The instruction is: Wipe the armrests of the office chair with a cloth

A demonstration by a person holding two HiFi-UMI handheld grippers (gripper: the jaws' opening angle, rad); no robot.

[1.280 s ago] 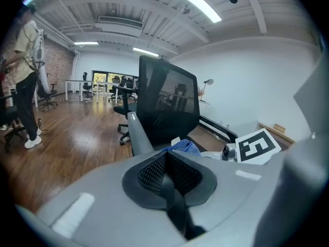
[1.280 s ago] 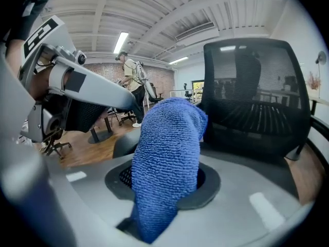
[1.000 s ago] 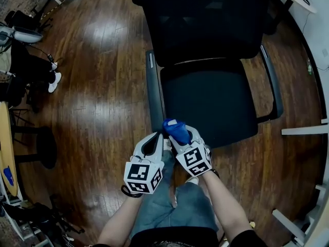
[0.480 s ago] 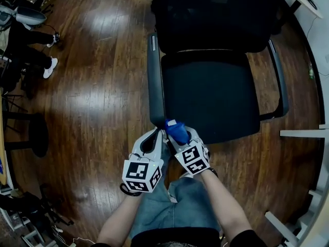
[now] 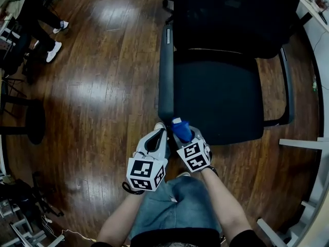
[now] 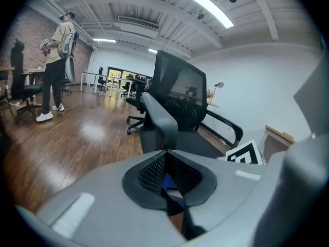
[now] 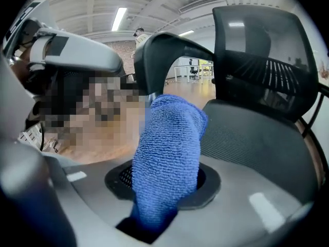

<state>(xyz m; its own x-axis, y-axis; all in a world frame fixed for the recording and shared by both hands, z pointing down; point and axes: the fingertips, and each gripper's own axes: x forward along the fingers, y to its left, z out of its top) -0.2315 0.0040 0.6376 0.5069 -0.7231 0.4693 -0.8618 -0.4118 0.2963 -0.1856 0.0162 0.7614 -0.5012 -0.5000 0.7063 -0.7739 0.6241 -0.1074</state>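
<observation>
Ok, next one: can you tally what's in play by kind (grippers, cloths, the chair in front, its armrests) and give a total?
Grippers: 2, left gripper with fingers shut and empty, right gripper
Cloths: 1, blue cloth in the right gripper
Office chairs: 1, office chair
Armrests: 2, armrest by the cloth, opposite armrest
Total: 6

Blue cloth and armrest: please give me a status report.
Right gripper shut on blue cloth. Left gripper shut, empty, beside it. Cloth at front end of grey armrest, contact unclear. Nothing in the way.
</observation>
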